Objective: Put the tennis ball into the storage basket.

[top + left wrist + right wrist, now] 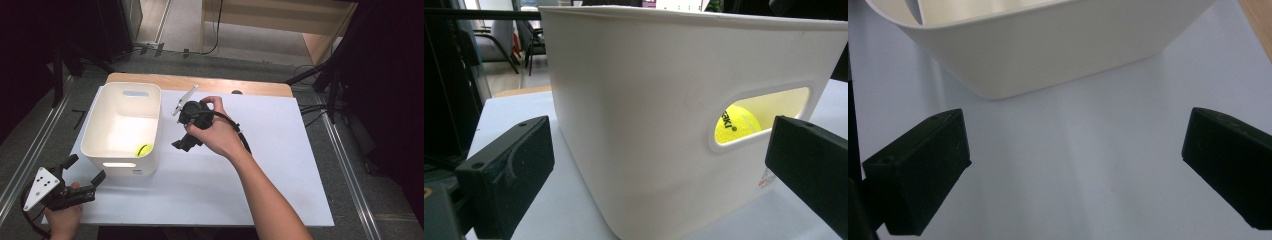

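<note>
Both grippers are held with their jaws spread wide and nothing between them. The right gripper (184, 131) is raised above the white table cover (280, 165), just to the right of the white bin (95, 131), and is tilted down toward the bin's right wall; in the right gripper view only bare cover is seen between its jaws, with the bin's rounded corner (1048, 55) just beyond. That pose suggests a release has been made over the bin, or that the bin's side is about to be approached. The left gripper (84, 172) is held low at the near left corner of the table, pointed at the bin's near wall, probably so the bin can be steadied or grasped by its handle slot (764, 117). A yellow tennis ball (144, 149) is seen resting inside the bin, at its near right corner, and is glimpsed through the slot (736, 125).
</note>
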Motion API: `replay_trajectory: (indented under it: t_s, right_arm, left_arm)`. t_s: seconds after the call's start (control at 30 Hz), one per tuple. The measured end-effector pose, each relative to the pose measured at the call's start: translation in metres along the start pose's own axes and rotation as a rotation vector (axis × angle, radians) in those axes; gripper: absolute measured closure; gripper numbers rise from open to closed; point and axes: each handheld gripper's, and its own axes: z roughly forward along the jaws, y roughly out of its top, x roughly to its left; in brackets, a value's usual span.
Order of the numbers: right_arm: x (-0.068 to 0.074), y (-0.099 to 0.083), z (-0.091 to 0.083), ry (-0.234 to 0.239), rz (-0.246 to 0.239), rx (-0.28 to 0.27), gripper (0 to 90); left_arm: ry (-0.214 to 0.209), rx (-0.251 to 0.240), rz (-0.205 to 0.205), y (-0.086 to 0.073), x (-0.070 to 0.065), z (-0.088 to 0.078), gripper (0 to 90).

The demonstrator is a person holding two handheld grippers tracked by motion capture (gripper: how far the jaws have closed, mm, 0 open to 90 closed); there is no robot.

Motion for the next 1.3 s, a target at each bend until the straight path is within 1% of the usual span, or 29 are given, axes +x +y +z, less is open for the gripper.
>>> replay_trajectory:
  t_s: [0.1, 0.13, 0.17, 0.27, 0.33, 0.4, 0.43, 0.47, 0.5, 0.53, 0.67, 0.83, 1.1, 1.17, 1.23, 1.3]
  right_arm:
    - [0.001, -0.007, -0.001, -0.004, 0.014, -0.004, 0.0]
    - [0.0, -0.01, -0.001, -0.011, 0.01, -0.012, 0.0]
    - [0.0, -0.013, -0.002, -0.012, 0.022, -0.014, 0.0]
    - [-0.001, -0.019, -0.003, -0.017, 0.022, -0.03, 0.0]
    - [-0.002, -0.024, -0.005, -0.018, 0.032, -0.03, 0.0]
    - [-0.002, -0.029, -0.005, -0.02, 0.032, -0.037, 0.0]
    - [-0.002, -0.031, -0.006, -0.024, 0.042, -0.038, 0.0]
    - [-0.004, -0.033, -0.006, -0.018, 0.026, -0.049, 0.0]
    - [-0.004, -0.036, -0.007, -0.029, 0.039, -0.048, 0.0]
    - [-0.004, -0.037, -0.007, -0.035, 0.039, -0.049, 0.0]
    - [-0.005, -0.046, -0.01, -0.042, 0.048, -0.058, 0.0]
    - [-0.006, -0.058, -0.012, -0.055, 0.084, -0.07, 0.0]
    - [-0.01, -0.077, -0.014, -0.062, 0.107, -0.102, 0.0]
    - [-0.011, -0.082, -0.014, -0.066, 0.122, -0.107, 0.0]
    - [-0.012, -0.086, -0.015, -0.068, 0.122, -0.115, 0.0]
    - [-0.012, -0.091, -0.016, -0.076, 0.138, -0.124, 0.0]
  left_arm:
    - [-0.002, -0.001, 0.002, 0.0, 0.0, 0.0, 0.0]
    - [-0.002, 0.001, 0.003, 0.0, 0.0, 0.0, 0.0]
    - [-0.002, -0.001, 0.003, 0.0, 0.0, 0.0, 0.0]
    - [0.0, 0.001, 0.002, 0.0, 0.0, 0.0, 0.0]
    - [-0.001, -0.001, 0.003, 0.0, 0.0, 0.0, 0.0]
    - [0.0, 0.001, 0.002, 0.0, 0.0, 0.0, 0.0]
    - [-0.001, 0.001, 0.002, 0.0, 0.0, 0.0, 0.0]
    - [0.0, 0.001, 0.001, 0.0, -0.001, 0.0, 0.0]
    - [-0.001, 0.003, 0.003, 0.0, 0.0, 0.0, 0.0]
    - [-0.001, 0.001, 0.002, 0.0, -0.001, 0.0, 0.0]
    - [0.0, 0.001, 0.003, 0.0, 0.0, 0.0, 0.0]
    - [0.0, 0.002, 0.002, 0.0, 0.0, 0.0, 0.0]
    - [0.0, 0.001, 0.002, 0.0, -0.001, 0.0, 0.0]
    - [0.0, 0.002, 0.003, 0.0, -0.001, 0.0, 0.0]
    - [0.001, 0.001, 0.003, 0.0, -0.001, 0.0, 0.0]
    - [0.001, 0.002, 0.002, 0.0, -0.001, 0.0, 0.0]
